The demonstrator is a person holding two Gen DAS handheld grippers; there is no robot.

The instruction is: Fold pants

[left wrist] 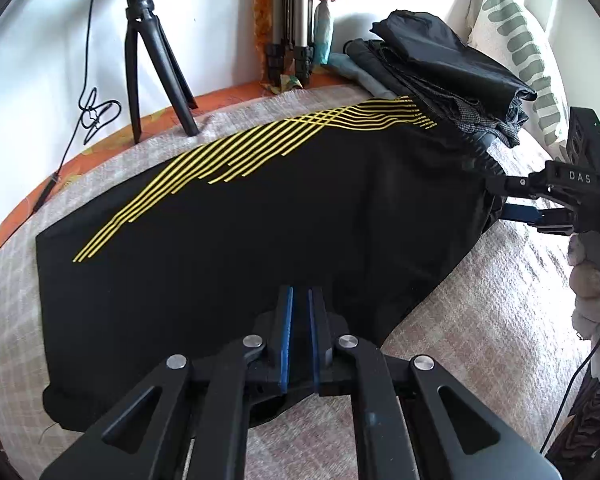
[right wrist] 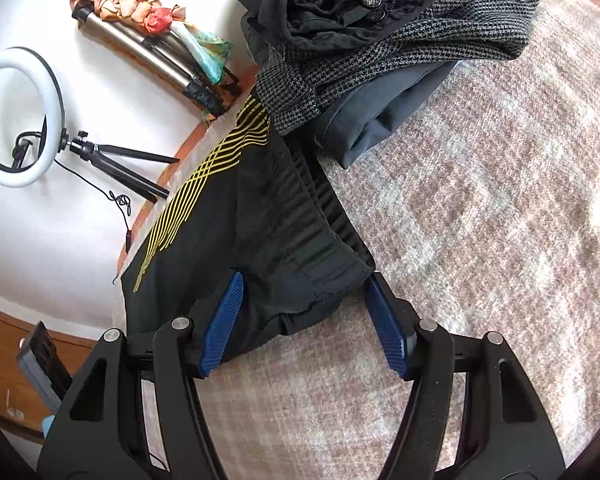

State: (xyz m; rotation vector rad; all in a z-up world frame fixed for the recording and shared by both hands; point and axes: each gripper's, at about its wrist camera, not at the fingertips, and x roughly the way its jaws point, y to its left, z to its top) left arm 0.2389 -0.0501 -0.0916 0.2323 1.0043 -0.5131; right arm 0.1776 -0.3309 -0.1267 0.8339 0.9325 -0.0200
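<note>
Black pants (left wrist: 240, 232) with yellow stripes lie flat across the bed, waistband to the right. My left gripper (left wrist: 299, 292) is shut on the near edge of the pants, with fabric pinched between its blue pads. My right gripper (right wrist: 304, 280) is open, its blue pads on either side of the waistband corner (right wrist: 324, 272). The right gripper also shows in the left wrist view (left wrist: 496, 196) at the waistband end. The pants' yellow stripes show in the right wrist view (right wrist: 204, 176).
A pile of folded dark clothes (left wrist: 440, 68) sits at the back right, touching the waistband. A patterned pillow (left wrist: 516, 40) lies behind it. A black tripod (left wrist: 148, 64) with a ring light (right wrist: 16, 120) stands at the bed's far edge. The checked bedspread (left wrist: 480, 308) covers the bed.
</note>
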